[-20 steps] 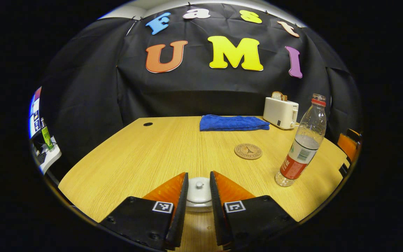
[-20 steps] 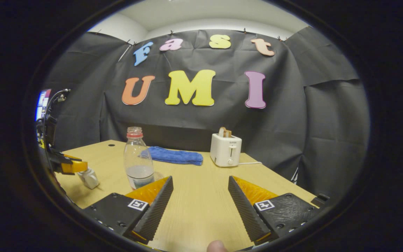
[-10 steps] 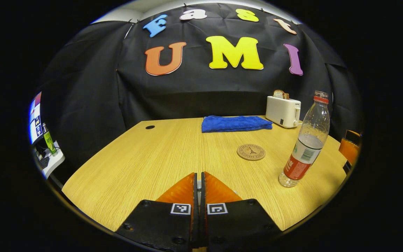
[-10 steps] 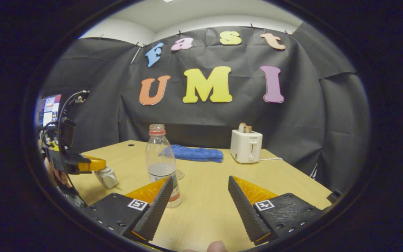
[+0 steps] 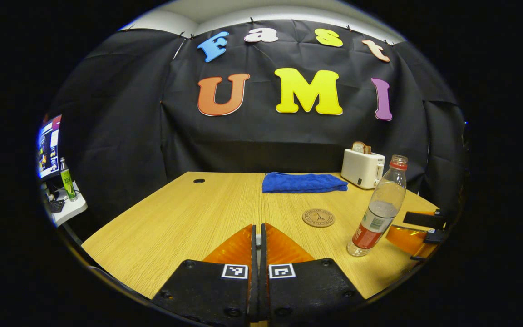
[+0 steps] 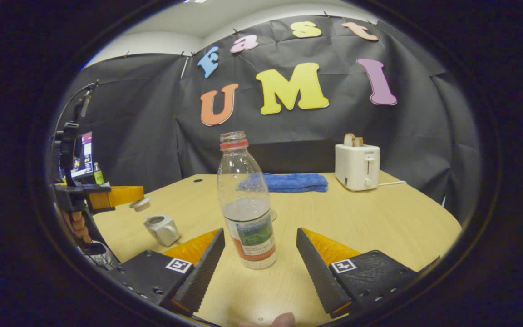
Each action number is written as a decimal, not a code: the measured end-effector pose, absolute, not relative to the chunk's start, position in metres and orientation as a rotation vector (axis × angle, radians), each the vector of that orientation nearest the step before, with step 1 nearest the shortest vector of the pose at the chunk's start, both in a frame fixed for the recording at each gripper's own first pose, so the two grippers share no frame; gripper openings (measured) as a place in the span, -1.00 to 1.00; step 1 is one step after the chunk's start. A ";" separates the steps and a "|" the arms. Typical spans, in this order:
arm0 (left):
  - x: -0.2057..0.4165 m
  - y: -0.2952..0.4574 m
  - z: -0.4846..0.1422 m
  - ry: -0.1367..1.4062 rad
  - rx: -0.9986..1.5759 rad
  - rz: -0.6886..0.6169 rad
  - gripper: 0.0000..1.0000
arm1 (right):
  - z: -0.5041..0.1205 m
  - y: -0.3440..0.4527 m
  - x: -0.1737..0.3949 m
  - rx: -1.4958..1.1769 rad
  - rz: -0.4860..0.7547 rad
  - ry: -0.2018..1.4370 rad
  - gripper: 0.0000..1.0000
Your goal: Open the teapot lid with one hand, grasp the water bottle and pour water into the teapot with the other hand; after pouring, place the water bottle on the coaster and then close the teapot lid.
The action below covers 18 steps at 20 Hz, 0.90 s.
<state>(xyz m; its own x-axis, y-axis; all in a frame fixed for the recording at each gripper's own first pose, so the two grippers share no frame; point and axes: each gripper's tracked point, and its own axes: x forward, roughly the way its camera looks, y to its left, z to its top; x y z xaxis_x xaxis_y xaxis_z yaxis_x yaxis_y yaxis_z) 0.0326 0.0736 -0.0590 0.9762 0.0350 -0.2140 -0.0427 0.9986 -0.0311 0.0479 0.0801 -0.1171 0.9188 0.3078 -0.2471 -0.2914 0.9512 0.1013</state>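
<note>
Lifting the lid [image 6: 140,204] clear of the teapot [image 6: 161,229] with the left gripper [image 5: 257,234], jaws now pinched almost together on the knob after standing open around it a second ago. Holding it just above and a little to one side of the pot, as seen in the right gripper view, leaving the mouth uncovered on the bench [image 5: 189,213]. Judging the opening step as good as done.

Closing in meanwhile with the right gripper [image 6: 259,231], jaws spread wide, bringing the water bottle [image 6: 247,209] from well off to one side to standing upright between the two fingers. Not yet pressing on it, with bench showing on either side of the base. Judging the grasp to be the step in hand, with pouring, setting down and closing the lid all still to come.

Waiting for the bottle just beyond it, towards the blue towel [image 5: 304,182]: the coaster [image 5: 318,217], bare. Standing uncapped and roughly a third full, the bottle.

Turning to writing: showing a printed label around the bottle's lower half, too small and curved to make out. Showing a tower drawing ringed with lettering on the coaster, too fine to read. Carrying a small mark near its top edge, the white toaster [image 6: 357,165], also too small to tell
</note>
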 end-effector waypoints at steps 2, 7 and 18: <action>0.025 0.073 -0.053 0.199 -0.055 0.036 -0.94 | -0.118 0.089 0.055 0.044 0.310 0.256 0.84; 0.013 0.083 -0.047 0.181 -0.062 0.063 -0.94 | -0.112 0.099 0.076 -0.023 0.285 0.219 0.84; 0.003 0.124 -0.041 0.132 -0.115 0.119 -0.94 | -0.091 0.141 0.096 -0.639 0.286 0.111 0.43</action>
<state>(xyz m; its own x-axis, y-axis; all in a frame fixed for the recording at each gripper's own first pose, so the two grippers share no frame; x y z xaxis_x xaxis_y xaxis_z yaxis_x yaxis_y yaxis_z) 0.0030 0.1238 -0.0407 0.9842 0.1107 -0.1381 -0.1259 0.9863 -0.1067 0.0964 0.1415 -0.0907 0.9550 0.2281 -0.1898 -0.2963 0.7651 -0.5716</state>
